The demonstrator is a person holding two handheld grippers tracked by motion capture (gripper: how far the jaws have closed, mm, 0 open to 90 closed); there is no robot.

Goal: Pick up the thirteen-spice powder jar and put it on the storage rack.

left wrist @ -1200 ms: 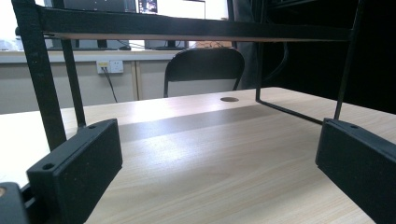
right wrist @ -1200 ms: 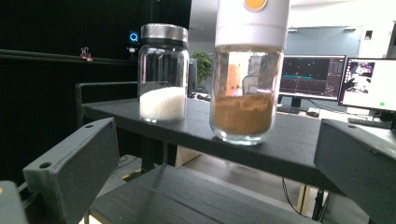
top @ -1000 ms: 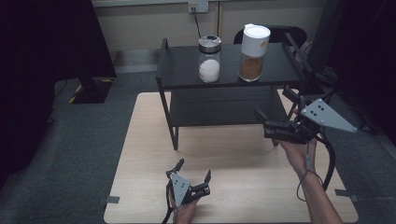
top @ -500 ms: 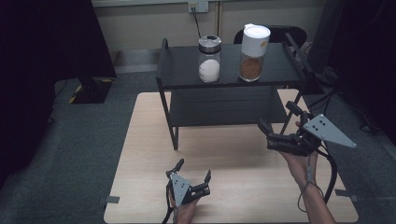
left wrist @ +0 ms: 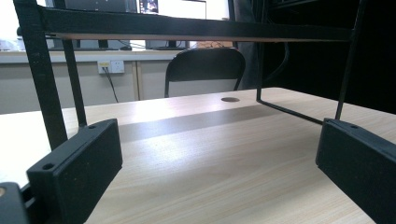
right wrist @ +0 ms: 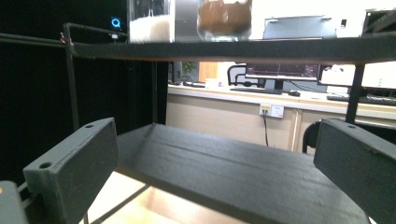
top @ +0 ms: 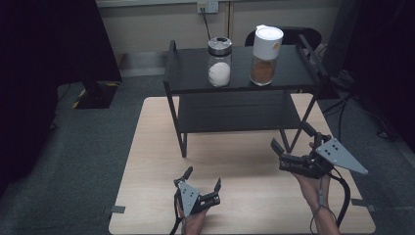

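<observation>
A black two-tier rack [top: 193, 68] stands at the back of the pale wooden table [top: 151, 147]. Its top shelf carries a glass jar of white powder [top: 219, 62] and a white-lidded jar of brown powder [top: 265, 56]. My right gripper [top: 292, 137] is open with nothing between its jaws, just in front of the rack's right front leg. In the right gripper view the gripper [right wrist: 215, 140] looks at the lower shelf [right wrist: 224, 172], with both jars above. My left gripper [top: 203, 177] rests open near the table's front edge. In the left gripper view the gripper [left wrist: 217, 140] faces bare tabletop under the rack.
A black chair [top: 293, 35] stands behind the table, also seen as the chair [left wrist: 205, 65] in the left gripper view. Cables [top: 342, 105] lie on the floor at the right. A dark curtain [top: 49, 58] hangs at the left. Bare tabletop lies between the two grippers.
My right gripper has drawn back from the rack toward the table's near edge and dropped lower. The left gripper and both jars have stayed put.
</observation>
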